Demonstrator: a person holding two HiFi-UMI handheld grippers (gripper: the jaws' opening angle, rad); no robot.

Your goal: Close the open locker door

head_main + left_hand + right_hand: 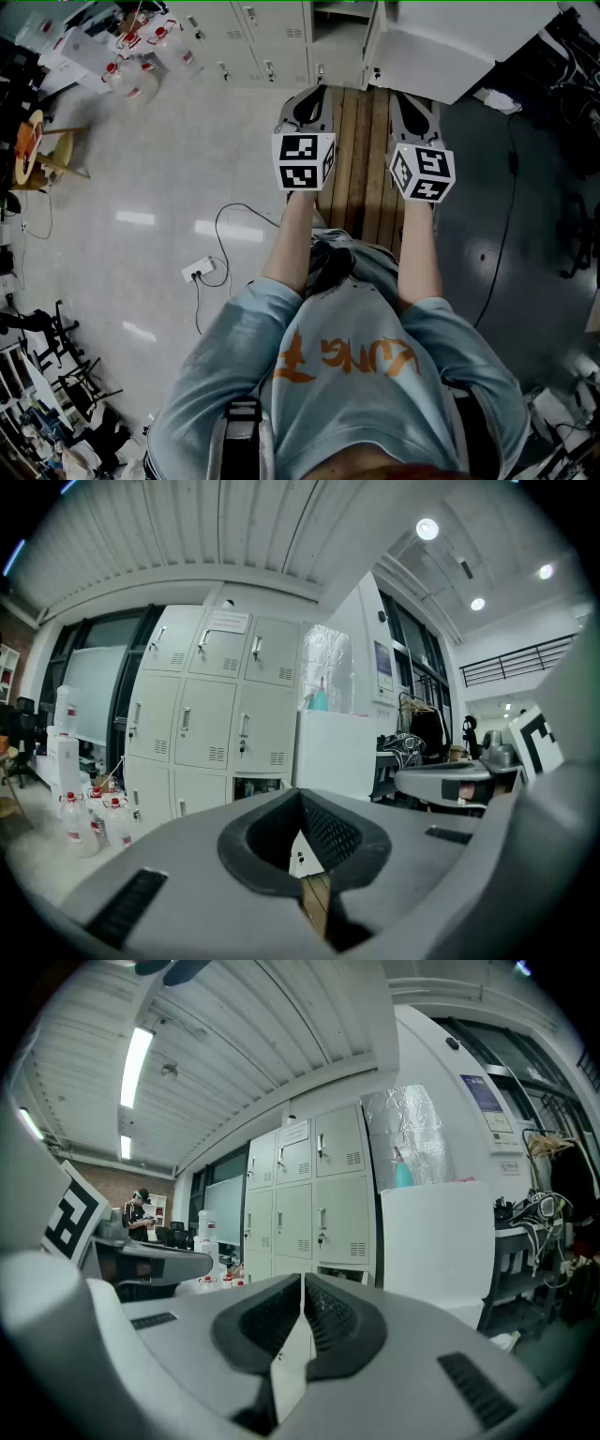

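No legible text — orange shirt print, locker notice unreadable.

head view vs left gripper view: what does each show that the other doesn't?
Head view only: the person's forearms and a power strip with its cable on the floor. Left gripper view only: ceiling lights, a shiny wrapped bundle up high, and the fingers of the left gripper, closed on nothing. Both: the lockers, the open locker door, the bottles on the floor.

Floor: wooden planks, power strip, bottles.
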